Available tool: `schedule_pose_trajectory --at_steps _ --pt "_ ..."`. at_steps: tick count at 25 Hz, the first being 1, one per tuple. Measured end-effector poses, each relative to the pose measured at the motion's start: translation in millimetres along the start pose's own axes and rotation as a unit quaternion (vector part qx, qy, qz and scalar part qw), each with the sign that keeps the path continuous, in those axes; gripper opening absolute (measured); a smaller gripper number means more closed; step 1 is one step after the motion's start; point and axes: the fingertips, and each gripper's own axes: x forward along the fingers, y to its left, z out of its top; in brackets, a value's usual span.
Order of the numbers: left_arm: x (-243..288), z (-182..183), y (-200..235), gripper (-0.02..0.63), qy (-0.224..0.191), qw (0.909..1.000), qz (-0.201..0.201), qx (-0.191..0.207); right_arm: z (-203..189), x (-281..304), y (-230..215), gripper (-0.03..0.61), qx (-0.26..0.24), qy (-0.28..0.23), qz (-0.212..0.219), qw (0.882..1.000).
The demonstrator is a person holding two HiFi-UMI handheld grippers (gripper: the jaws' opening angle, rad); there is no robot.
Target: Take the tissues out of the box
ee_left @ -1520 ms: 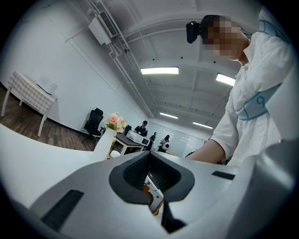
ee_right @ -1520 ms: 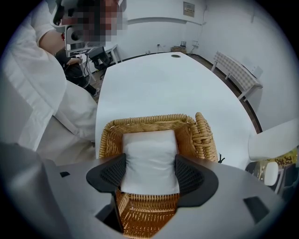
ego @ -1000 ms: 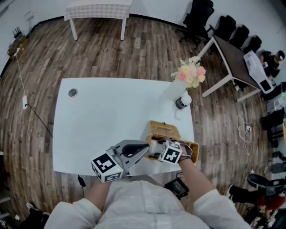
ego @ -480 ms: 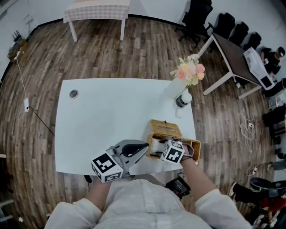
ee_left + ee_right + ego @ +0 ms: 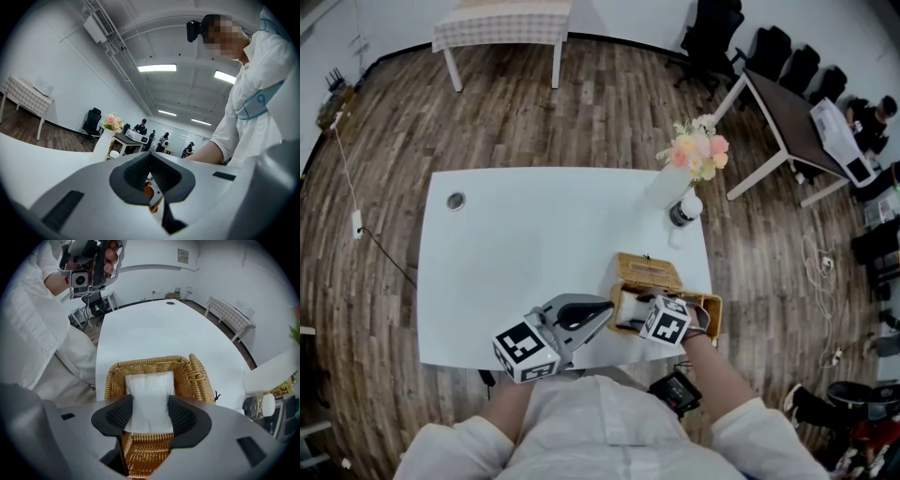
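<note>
The white desk (image 5: 534, 253) fills the middle of the head view, on a dark wooden floor. The person stands at its lower edge, in a white long-sleeved top.

At the upper right corner of the desk stands a white vase with pink and cream flowers (image 5: 667, 185), and just below it a small round container (image 5: 683, 210).

The wicker box (image 5: 115, 380) sits at the lower right of the desk, close to the edge near the person. Its lid (image 5: 202, 376) is open and stands upright at the right side of the box in the right gripper view.

The left gripper (image 5: 600, 312) is at the lower middle of the head view, to the left of the box and pointing toward it. In the left gripper view its two jaws meet at their tips, so the gripper is closed, and nothing is held between them.

The right gripper (image 5: 150, 405) reaches down into the open box from above. Its jaws stand on both sides of the tissues (image 5: 149, 390), and the dark pads (image 5: 119, 417) touch the pack on the left and on the right, so the gripper holds it. The pack looks a little narrower where the pads press it.

The tissues are a white folded pack, and its far end lies against the far wall inside the box.
</note>
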Motion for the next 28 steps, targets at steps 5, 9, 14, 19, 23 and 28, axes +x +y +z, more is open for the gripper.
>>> schedule_pose_trajectory --at_steps 5,9,14,19,23,28 --pt "-1 1 1 0.002 0.001 1.0 -0.001 0.001 -2 -6 3 0.262 -0.005 0.001 -0.012 1.0" --pt "-1 2 2 0.002 0.004 1.0 -0.001 0.001 -2 -12 1 0.259 0.001 -0.013 -0.027 1.0" --pt "-2 4 3 0.002 0.006 1.0 -0.002 0.004 -1 -26 -1 0.259 0.023 -0.037 -0.042 0.998" --pt "0 4 3 0.002 0.011 0.9999 -0.005 0.005 -3 -34 -3 0.258 0.038 -0.052 -0.055 0.996" --pt "1 6 1 0.002 0.013 0.9999 -0.008 0.006 2 -44 -1 0.258 0.029 -0.061 -0.059 0.996" --pt "1 6 1 0.002 0.015 0.9998 -0.009 0.006 6 -56 1 0.258 0.032 -0.083 -0.071 0.994"
